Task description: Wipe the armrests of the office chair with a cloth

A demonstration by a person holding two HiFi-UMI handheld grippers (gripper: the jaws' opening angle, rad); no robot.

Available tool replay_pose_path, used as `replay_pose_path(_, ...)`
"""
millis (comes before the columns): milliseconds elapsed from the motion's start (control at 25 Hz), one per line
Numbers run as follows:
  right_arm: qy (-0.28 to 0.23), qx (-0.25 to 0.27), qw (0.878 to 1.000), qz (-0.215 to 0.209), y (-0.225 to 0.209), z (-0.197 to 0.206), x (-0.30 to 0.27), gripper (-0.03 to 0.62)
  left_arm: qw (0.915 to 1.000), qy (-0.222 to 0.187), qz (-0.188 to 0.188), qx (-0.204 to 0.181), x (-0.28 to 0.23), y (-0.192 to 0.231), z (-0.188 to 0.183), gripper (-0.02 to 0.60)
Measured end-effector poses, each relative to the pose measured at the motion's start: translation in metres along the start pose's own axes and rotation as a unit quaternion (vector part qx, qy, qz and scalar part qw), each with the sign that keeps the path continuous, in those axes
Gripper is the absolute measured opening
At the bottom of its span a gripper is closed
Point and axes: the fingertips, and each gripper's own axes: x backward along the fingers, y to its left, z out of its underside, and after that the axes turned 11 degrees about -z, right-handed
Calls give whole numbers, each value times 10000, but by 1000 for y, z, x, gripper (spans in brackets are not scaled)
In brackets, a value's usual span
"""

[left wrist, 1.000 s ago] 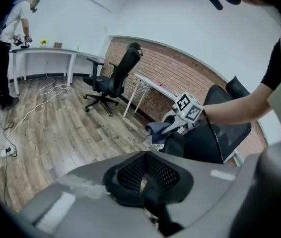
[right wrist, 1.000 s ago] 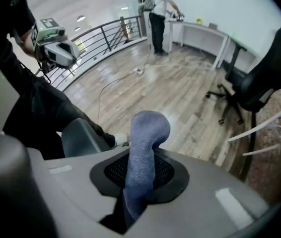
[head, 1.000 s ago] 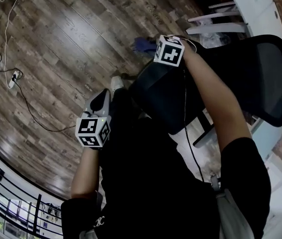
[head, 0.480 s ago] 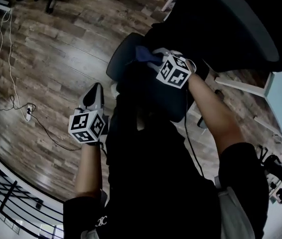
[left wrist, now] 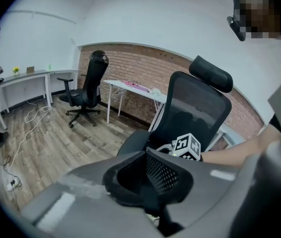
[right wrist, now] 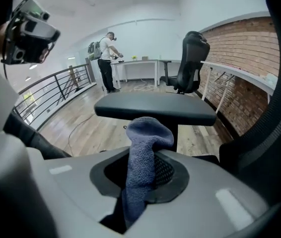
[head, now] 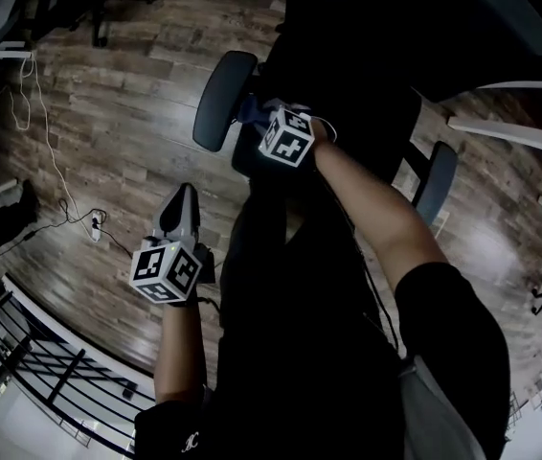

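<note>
The black office chair (left wrist: 198, 108) has a mesh back and two dark armrests. In the head view its left armrest (head: 215, 99) is at top centre and its right armrest (head: 436, 182) is further right. My right gripper (head: 263, 123) is shut on a blue cloth (head: 250, 111) right beside the left armrest. In the right gripper view the cloth (right wrist: 146, 148) stands up between the jaws, with the armrest pad (right wrist: 155, 108) just beyond it. My left gripper (head: 183, 197) hangs over the wooden floor, away from the chair, shut with nothing in it.
A second office chair (left wrist: 88, 90) and white desks (left wrist: 130, 86) stand by the brick wall. White cables (head: 32, 113) and a power strip (head: 94, 223) lie on the floor at left. A black railing (head: 51, 372) runs bottom left. A person (right wrist: 108, 58) stands at a far desk.
My right gripper has carried the cloth leftward from over the chair's seat to the left armrest. The view has swung over the chair. The left gripper has stayed low at the left.
</note>
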Motion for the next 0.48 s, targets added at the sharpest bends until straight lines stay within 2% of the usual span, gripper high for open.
replay_pose_path(280,-414,-259,9985,243,-21,-29,-31,64,9990,311,-307,-57,15,28,35,6)
replay_pose_path(480,45,-396,9978,529,-55,-21,-47,64,9987,424,-273,3,11,42,42,6)
